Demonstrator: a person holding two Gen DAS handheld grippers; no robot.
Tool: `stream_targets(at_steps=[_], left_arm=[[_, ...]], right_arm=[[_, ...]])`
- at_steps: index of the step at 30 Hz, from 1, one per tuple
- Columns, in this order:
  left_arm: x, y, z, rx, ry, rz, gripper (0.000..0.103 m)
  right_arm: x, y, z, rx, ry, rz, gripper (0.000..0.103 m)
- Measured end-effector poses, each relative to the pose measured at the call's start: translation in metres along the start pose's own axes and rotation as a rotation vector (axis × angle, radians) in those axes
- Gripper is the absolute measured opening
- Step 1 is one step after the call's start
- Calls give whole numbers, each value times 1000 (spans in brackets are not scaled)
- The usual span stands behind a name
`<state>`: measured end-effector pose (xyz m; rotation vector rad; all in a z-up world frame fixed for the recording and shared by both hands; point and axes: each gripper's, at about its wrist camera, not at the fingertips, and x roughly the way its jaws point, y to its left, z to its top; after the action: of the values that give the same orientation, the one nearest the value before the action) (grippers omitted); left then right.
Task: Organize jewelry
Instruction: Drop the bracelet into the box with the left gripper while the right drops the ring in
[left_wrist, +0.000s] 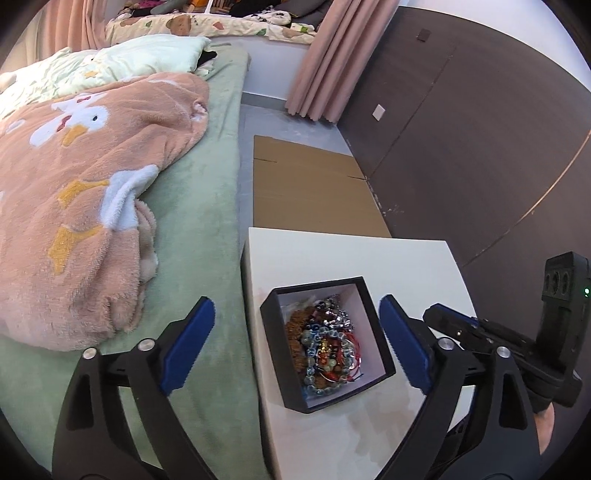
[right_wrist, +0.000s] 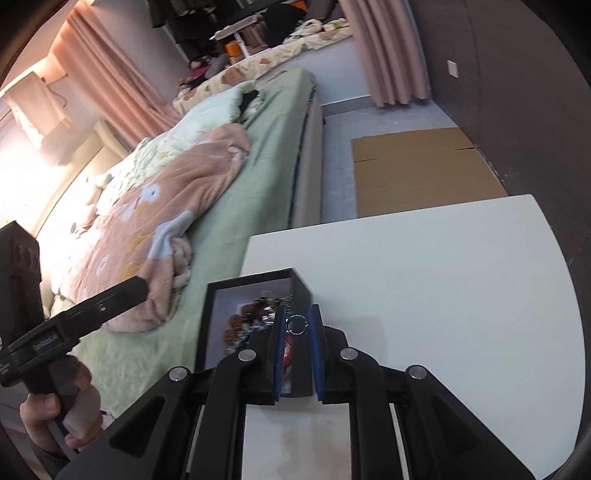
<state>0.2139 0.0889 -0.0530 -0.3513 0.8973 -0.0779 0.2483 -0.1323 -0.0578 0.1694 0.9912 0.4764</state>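
Note:
A black box with a white inside stands on the white table and holds a heap of bead bracelets and other jewelry. My left gripper is wide open above it, one blue pad on each side of the box. In the right wrist view my right gripper is shut on a small silver ring at its fingertips, over the right wall of the box. The right gripper's body also shows in the left wrist view.
A bed with a green sheet and a pink duck blanket runs along the table's left side. Flat cardboard lies on the floor beyond the table. A dark wall stands to the right.

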Motion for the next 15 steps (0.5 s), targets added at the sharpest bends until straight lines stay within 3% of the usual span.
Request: stream_targets(at_steps=[8,10,11,12,15], left_arm=[[-10,6,5,-29,-26,21,98],[-14,6,6,-37,-32,26,98],[-15,5,6,-39,-33,28,98],[-17,4,6,-39,-35,32,98],[-25,-2,5,-30,-51,44,98]], right_arm=[[8,14,-5,-13,40,64,17],[7,14,-7,-8,48,74,28],[4,13,-8,-5,38,72,51],[-2,14,-9,-5,17,58,66],[-15,11,-10,-2,6,56,66]])
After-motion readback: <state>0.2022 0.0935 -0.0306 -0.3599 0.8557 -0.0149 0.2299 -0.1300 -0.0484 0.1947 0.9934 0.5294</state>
